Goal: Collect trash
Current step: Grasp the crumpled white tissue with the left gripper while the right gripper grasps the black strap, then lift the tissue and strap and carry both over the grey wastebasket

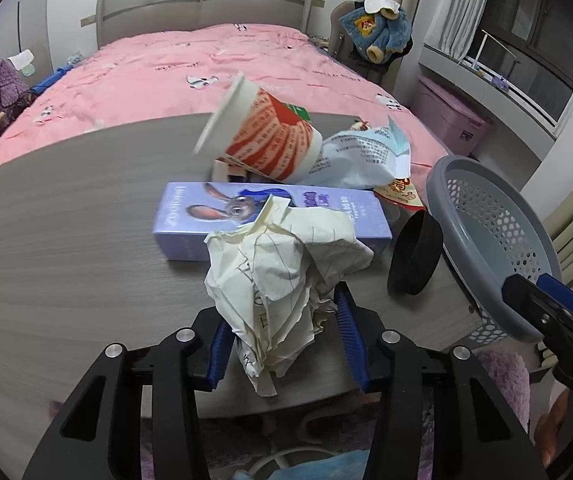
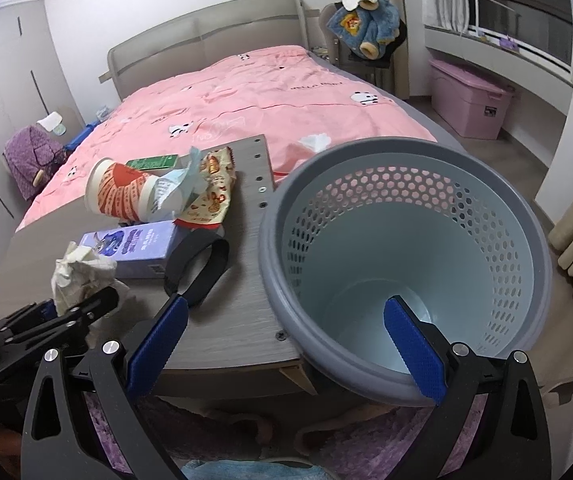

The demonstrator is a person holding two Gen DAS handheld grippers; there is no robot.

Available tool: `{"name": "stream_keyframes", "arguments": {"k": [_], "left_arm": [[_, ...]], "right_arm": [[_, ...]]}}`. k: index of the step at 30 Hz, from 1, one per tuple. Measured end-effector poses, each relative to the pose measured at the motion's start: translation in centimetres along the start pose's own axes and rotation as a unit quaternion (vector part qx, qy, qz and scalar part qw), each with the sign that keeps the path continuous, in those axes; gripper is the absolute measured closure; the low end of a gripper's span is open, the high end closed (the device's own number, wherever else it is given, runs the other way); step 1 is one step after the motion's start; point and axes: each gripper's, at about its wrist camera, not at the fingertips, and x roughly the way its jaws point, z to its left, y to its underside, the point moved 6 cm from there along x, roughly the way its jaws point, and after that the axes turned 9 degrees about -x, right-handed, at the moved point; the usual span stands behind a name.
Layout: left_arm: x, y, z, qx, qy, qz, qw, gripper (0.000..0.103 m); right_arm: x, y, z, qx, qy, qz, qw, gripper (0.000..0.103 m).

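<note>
A crumpled cream paper (image 1: 282, 264) sits at the near edge of the grey wooden table (image 1: 66, 220). My left gripper (image 1: 282, 308) is shut on it, its blue pads pressing both sides. In the right wrist view the same paper (image 2: 74, 268) sticks up from the left gripper (image 2: 86, 304). A grey perforated basket (image 2: 406, 216) tilts against the table's right edge, mouth toward me and empty. My right gripper (image 2: 286, 304) stands wide open across its near rim. One finger is inside the basket and the other is over the table. From the left wrist view, the right gripper (image 1: 542, 296) sits at the basket (image 1: 486, 220) rim.
Behind the paper lie a purple rabbit box (image 1: 206, 216), a red-and-white paper cup (image 1: 262, 136) on its side, a white wrapper (image 1: 358, 156), a snack bag (image 2: 214, 192), a green packet (image 2: 154, 162) and a black band (image 1: 414, 256). Beyond are a pink bed (image 1: 166, 68) and a pink bin (image 1: 446, 116).
</note>
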Motion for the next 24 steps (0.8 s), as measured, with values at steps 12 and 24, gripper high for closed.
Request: {"name": "stream_keyframes", "arguments": {"k": [12, 24], "left_arm": [[-3.7, -1.0, 2.5, -0.012, -0.026, -0.053, 0.9981, 0.057], [-3.8, -2.0, 4.1, -0.028, -0.034, -0.06, 0.9973, 0.057]], "right_arm": [[2.3, -1.1, 4.4, -0.04, -0.038, 0.009, 0.998, 0.017], [5.7, -0.8, 6.9, -0.058, -0.056, 0.054, 0.995, 0.056]]}}
